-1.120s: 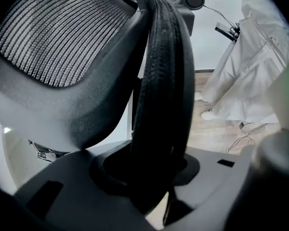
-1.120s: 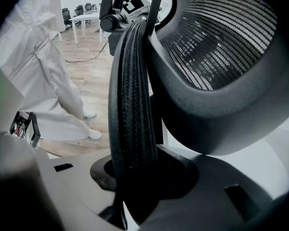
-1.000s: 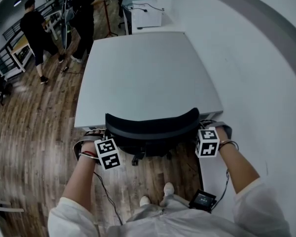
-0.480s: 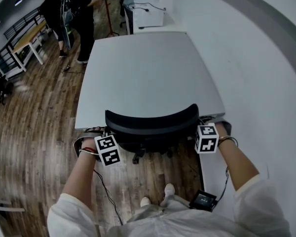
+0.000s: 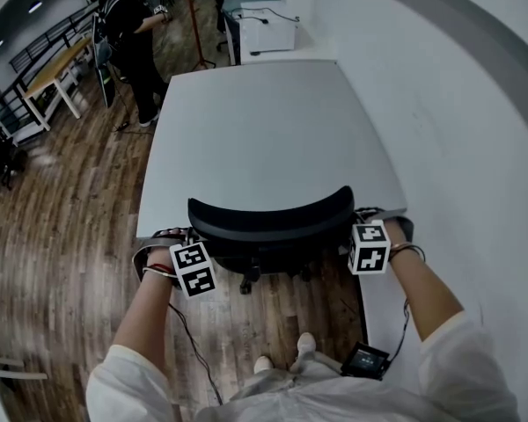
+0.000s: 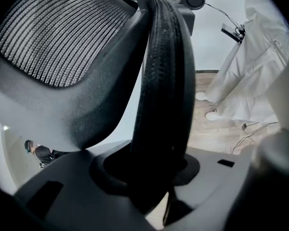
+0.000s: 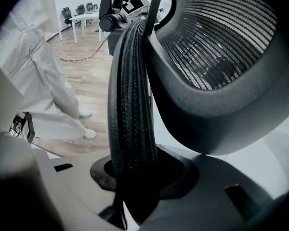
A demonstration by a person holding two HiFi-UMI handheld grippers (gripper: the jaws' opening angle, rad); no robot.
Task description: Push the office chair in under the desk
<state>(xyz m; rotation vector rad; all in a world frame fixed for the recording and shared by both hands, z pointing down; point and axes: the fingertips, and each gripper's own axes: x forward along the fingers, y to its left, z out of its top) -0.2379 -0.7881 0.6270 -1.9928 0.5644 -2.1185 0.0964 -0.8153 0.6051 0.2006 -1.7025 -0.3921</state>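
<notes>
The left gripper grasps the chair at the left end of its backrest. The thick black rim runs up between the two fingers, and they are clenched on it. The right gripper holds the right end in the same manner, with the rim filling the gap between its fingers. In both gripper views the mesh of the backrest curves away above the fingers.

Just beyond the fingers of both grippers lies the desk. Its top is plain, pale grey and matte. The backrest stands along the near edge of the desk, between the two grippers. The casters show on the floor below it, on the person's side of the edge.

The floor is of dark brown wooden planks and spreads to the left of the left fingers. To the right of the right fingers a white wall runs along the side of the desk. Far beyond the fingers, past the far end of the desk, stands a white unit with a cable on it. A person in black stands well apart from the desk, near its far left corner. A light bench stands farther to the left.

Behind the fingers, the holder's white sleeves and light shoes are visible.
</notes>
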